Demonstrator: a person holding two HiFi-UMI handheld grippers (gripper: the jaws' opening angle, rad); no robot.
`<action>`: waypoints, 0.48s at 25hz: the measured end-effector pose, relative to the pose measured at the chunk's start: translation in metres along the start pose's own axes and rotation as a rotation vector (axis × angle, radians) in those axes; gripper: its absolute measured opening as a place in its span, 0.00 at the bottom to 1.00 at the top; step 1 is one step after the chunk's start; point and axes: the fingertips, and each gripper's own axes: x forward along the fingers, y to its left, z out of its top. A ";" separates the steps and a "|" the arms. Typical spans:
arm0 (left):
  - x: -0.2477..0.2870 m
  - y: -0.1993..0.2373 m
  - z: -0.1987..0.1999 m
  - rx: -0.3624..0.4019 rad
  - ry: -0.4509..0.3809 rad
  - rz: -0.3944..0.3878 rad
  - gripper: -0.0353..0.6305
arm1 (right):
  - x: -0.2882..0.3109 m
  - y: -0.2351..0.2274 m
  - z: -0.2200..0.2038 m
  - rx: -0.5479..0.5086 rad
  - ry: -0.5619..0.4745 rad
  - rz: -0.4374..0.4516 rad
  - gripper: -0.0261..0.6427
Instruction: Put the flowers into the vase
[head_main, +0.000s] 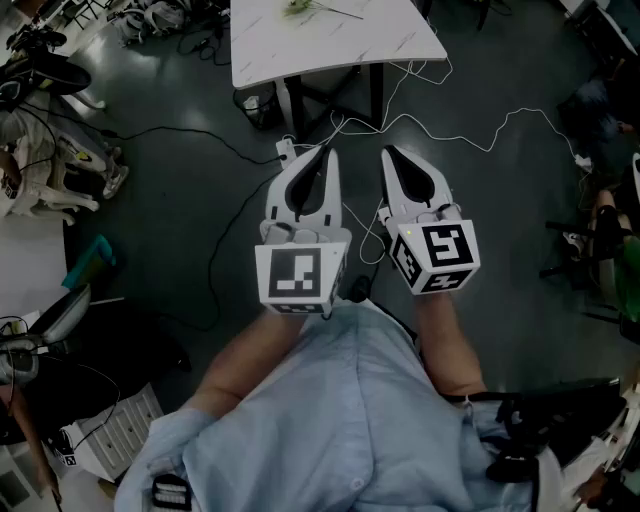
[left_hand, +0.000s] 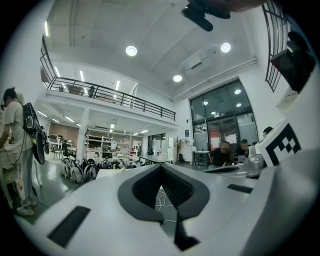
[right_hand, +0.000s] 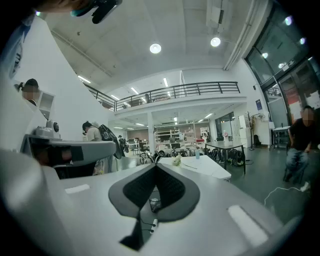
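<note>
We see flowers (head_main: 300, 8) lying flat on white table (head_main: 330, 50), well ahead of both grippers. Blooms at left, thin stem running right, long axis across table. Head view's top edge crops blooms. In right gripper view small pale-blue container (right_hand: 196, 154) stands near flowers; contents too small for us to tell. Jaws of left gripper (head_main: 324, 150) closed, nothing between; right gripper (head_main: 389, 151) likewise.

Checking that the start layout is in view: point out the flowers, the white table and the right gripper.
flowers (head_main: 298, 8), head view, on the pale blossom end.
white table (head_main: 330, 45), head view, on a bare part of its top.
right gripper (head_main: 389, 153), head view, at its closed jaw tips.
</note>
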 end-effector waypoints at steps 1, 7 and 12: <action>0.003 0.000 -0.002 0.001 0.007 0.003 0.06 | 0.001 -0.003 0.000 0.001 0.000 0.000 0.04; 0.016 -0.013 -0.002 -0.003 0.008 0.010 0.06 | -0.003 -0.023 -0.002 0.012 -0.004 -0.001 0.04; 0.029 -0.027 -0.004 0.007 0.013 0.016 0.06 | -0.005 -0.043 -0.004 0.032 -0.006 0.004 0.04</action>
